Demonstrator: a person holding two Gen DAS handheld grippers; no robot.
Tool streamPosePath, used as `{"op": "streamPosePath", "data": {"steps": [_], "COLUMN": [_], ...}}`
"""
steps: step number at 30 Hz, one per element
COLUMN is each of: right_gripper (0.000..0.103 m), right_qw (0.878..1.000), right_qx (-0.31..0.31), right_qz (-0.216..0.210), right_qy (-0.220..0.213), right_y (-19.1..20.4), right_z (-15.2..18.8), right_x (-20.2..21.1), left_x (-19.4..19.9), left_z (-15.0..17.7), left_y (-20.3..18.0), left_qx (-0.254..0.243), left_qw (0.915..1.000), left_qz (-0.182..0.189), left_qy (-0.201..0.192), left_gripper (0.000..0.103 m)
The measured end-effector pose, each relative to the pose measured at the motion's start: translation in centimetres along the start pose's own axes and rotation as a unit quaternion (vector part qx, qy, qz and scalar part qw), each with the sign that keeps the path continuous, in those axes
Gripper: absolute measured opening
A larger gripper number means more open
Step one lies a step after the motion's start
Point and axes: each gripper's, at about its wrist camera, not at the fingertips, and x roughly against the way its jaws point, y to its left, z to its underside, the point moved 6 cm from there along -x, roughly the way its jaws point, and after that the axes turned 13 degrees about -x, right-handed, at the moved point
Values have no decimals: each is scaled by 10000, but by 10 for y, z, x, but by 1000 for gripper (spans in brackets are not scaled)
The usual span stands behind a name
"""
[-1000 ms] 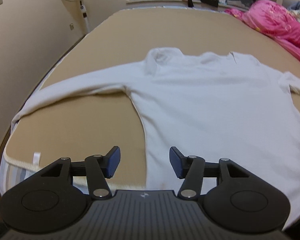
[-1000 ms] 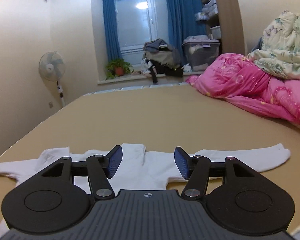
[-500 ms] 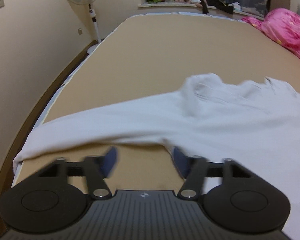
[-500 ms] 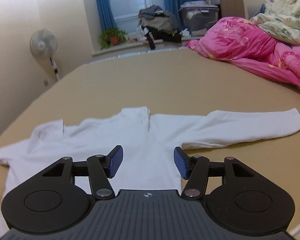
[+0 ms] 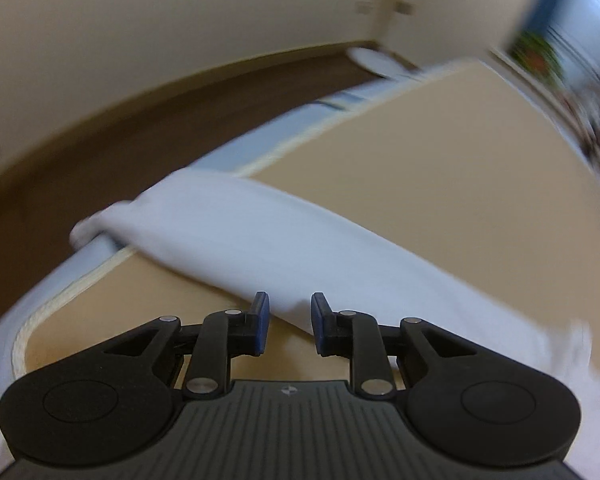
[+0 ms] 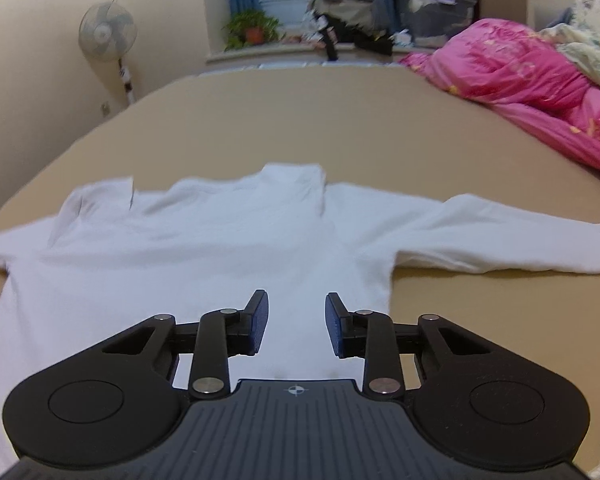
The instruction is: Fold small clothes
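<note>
White shirt [image 6: 204, 248] is lying flat on the tan bed [image 6: 300, 120], collar toward the far edge, sleeves spread toward both side edges. Left sleeve [image 5: 260, 240] is draping over the bed's left edge. Left gripper [image 5: 289, 320] is closing, pads apart, the sleeve's near edge showing between them, not clamped. Right gripper [image 6: 296, 322] is closing over the shirt body, pads apart, gripping nothing. Pink quilt [image 6: 520, 68] is lying along the right edge.
</note>
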Motion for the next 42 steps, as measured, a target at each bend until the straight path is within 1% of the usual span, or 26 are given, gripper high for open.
{"op": "streamPosePath", "data": {"steps": [3, 4, 7, 10, 12, 13, 16, 18, 20, 22, 24, 26, 27, 28, 29, 30, 31, 32, 33, 34, 35, 36, 37, 39, 41, 42], "right_gripper": [33, 33, 33, 35, 36, 36, 36, 36, 36, 36, 37, 37, 37, 37, 37, 37, 37, 37, 37, 37, 37, 37, 37, 37, 37, 37], "right_qw": [9983, 9974, 9927, 9922, 9922, 9922, 9922, 9922, 9921, 9921, 9921, 9922, 9922, 9923, 9923, 9925, 9926, 9926, 9926, 9926, 9927, 9928, 9930, 9939, 9953, 9961], "right_qx": [136, 191, 276, 264, 259, 248, 232, 225, 217, 212, 216, 227, 232, 236, 237, 225, 218, 220, 225, 216, 204, 191, 173, 74, -125, -303], "right_qz": [-8, 71, 302, 313, 296, 289, 284, 295, 311, 316, 320, 321, 317, 313, 311, 305, 300, 300, 306, 311, 313, 310, 305, 259, 158, 68], "right_qy": [559, 697, 1138, 1181, 1186, 1187, 1188, 1191, 1194, 1196, 1193, 1184, 1180, 1178, 1174, 1165, 1157, 1152, 1154, 1151, 1145, 1138, 1130, 1073, 948, 824], "right_y": [6, 6, 5, 7, 7, 7, 6, 6, 5, 5, 5, 5, 5, 5, 5, 5, 4, 4, 5, 5, 5, 5, 5, 5, 5, 4], "right_z": [14, 18, 31, 34, 35, 35, 35, 34, 33, 32, 32, 33, 33, 33, 33, 33, 33, 34, 34, 33, 33, 33, 32, 29, 23, 17], "right_x": [-17, -22, -37, -41, -41, -40, -40, -40, -40, -40, -40, -40, -40, -40, -40, -40, -40, -40, -40, -40, -40, -40, -40, -39, -37, -36], "left_x": [-11, -14, -20, -22, -23, -24, -22, -10, 17, 51, 95, 137, 153, 166, 174, 179, 182, 184, 184, 180, 170, 157, 140, 113, 83, 77], "left_z": [-3, -2, 0, -3, -5, -6, -8, -16, -31, -42, -35, -3, 20, 45, 73, 99, 121, 137, 143, 141, 129, 114, 95, 68, 47, 42], "left_y": [42, 53, 75, 83, 89, 90, 89, 79, 50, 0, -72, -150, -184, -217, -247, -271, -287, -296, -299, -297, -290, -280, -266, -241, -219, -211], "left_qx": [869, 1146, 1780, 2063, 2216, 2262, 2075, 1728, 967, 28, -1059, -2075, -2494, -2912, -3312, -3704, -4071, -4404, -4638, -4725, -4577, -4297, -3921, -3374, -2907, -2740], "left_qw": [9960, 9931, 9823, 9762, 9732, 9724, 9780, 9846, 9910, 9875, 9689, 9379, 9223, 9046, 8842, 8592, 8346, 8180, 8102, 8102, 8241, 8449, 8716, 9085, 9361, 9436], "left_qz": [131, 203, 550, 667, 616, 563, 198, -122, -509, -529, -219, 510, 1034, 1686, 2349, 2966, 3322, 3287, 3047, 2850, 2757, 2685, 2516, 2131, 1804, 1755], "left_qy": [134, 171, 175, 98, 35, 22, -15, -255, -767, -1483, -2227, -2733, -2765, -2617, -2308, -1913, -1655, -1697, -1886, -1977, -1881, -1713, -1528, -1240, -811, -614], "left_gripper": [29, 36, 39, 39, 36, 31, 8, 5, 4, 3, 3, 4, 4, 7, 13, 18, 29, 34, 34, 34, 34, 34, 34, 34, 34, 34]}}
